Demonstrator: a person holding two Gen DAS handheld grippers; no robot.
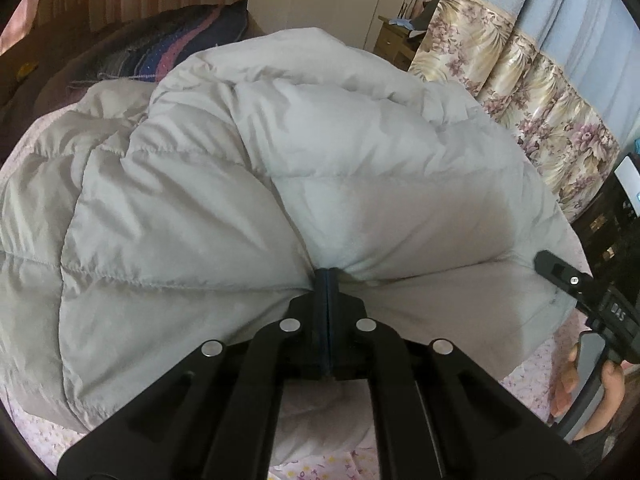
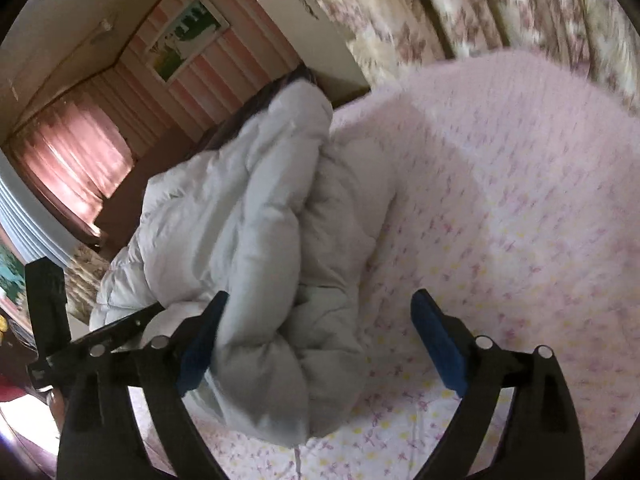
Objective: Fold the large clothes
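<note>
Where it bunches, pale grey puffer coat looks quilted.

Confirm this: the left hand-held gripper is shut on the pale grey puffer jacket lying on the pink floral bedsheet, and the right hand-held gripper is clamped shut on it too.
Not quite. The right hand-held gripper is open: the right wrist view shows its blue pads wide apart, with a fold of the puffer jacket between them. The rest holds: the left hand-held gripper is shut on the jacket, which lies on the pink floral bedsheet.

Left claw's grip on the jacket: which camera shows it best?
Left wrist: the left claw sits centred, shut on a pinch of jacket. Right wrist shows only its side at the frame edge, grip hidden.
</note>
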